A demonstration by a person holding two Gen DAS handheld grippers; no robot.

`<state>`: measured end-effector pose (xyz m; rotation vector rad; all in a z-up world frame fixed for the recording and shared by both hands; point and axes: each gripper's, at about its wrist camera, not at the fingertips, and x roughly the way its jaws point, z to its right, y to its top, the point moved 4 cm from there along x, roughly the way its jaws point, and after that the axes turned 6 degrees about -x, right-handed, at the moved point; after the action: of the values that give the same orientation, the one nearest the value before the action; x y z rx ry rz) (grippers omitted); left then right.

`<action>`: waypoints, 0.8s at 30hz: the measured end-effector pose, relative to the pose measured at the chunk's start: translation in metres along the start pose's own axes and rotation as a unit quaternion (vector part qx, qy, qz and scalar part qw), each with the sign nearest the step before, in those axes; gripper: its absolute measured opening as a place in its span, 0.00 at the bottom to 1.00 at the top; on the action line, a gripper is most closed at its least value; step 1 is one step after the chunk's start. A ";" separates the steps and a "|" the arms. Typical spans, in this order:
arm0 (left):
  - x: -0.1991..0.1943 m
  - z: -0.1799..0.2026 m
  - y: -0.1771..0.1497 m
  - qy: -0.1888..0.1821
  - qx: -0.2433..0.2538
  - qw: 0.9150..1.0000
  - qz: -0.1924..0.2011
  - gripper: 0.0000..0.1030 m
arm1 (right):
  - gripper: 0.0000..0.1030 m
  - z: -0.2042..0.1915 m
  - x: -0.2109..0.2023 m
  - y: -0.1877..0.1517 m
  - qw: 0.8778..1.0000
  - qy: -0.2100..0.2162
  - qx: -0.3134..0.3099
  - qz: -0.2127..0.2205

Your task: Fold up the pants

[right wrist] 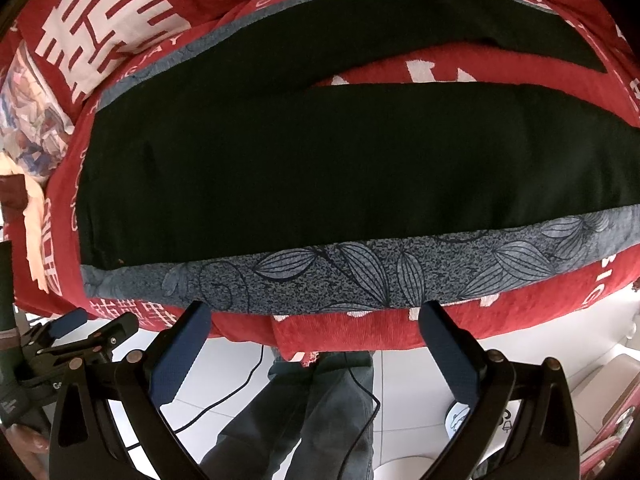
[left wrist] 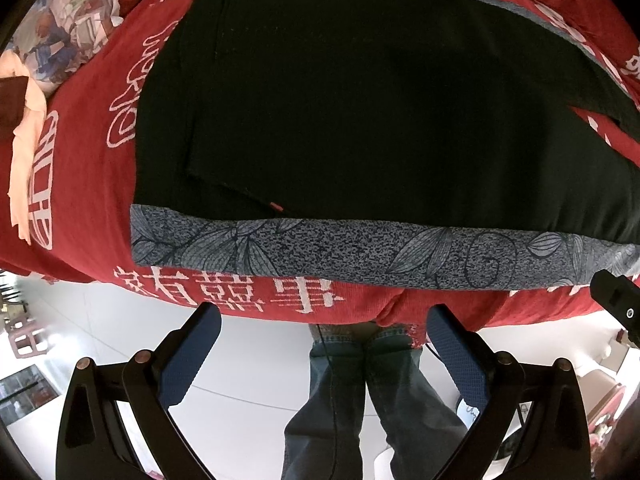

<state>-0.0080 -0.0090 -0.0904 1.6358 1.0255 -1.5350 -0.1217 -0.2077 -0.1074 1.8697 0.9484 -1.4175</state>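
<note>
Beyond both spread grippers [left wrist: 324,320], pants [left wrist: 360,100].

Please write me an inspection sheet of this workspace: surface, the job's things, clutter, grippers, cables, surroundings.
Surface: red blanket with white characters.
Job's things: black pants lying flat, legs apart, grey leaf-print side stripe at the near edge.
Clutter: patterned cloth and peach fabric at far left.
Grippers: left gripper and right gripper open, holding nothing.
Cables: black cable on the floor.
Surroundings: white tiled floor, person's jeans.
</note>
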 end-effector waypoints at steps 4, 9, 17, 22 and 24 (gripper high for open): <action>0.001 0.000 0.001 -0.009 -0.002 1.000 0.001 1.00 | 1.00 0.002 0.003 0.000 1.000 0.007 0.004 -0.002; 0.007 -0.012 0.001 -0.092 -0.033 0.995 0.014 1.00 | 1.00 -0.002 0.007 0.000 0.985 0.170 0.036 0.017; 0.059 -0.042 -0.009 -0.264 -0.081 0.961 -0.019 1.00 | 0.74 -0.022 0.076 -0.025 0.912 0.391 0.111 -0.056; 0.079 -0.057 0.000 -0.348 -0.155 0.925 -0.018 1.00 | 0.74 -0.023 0.108 -0.033 0.892 0.425 0.149 -0.047; 0.077 -0.058 0.003 -0.363 -0.172 0.916 -0.015 1.00 | 0.74 -0.018 0.110 -0.028 0.881 0.440 0.173 -0.028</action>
<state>0.0226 0.0482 -0.1623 0.7056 0.8294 -1.6662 -0.1160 -0.1578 -0.2103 2.8739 1.1996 -0.7372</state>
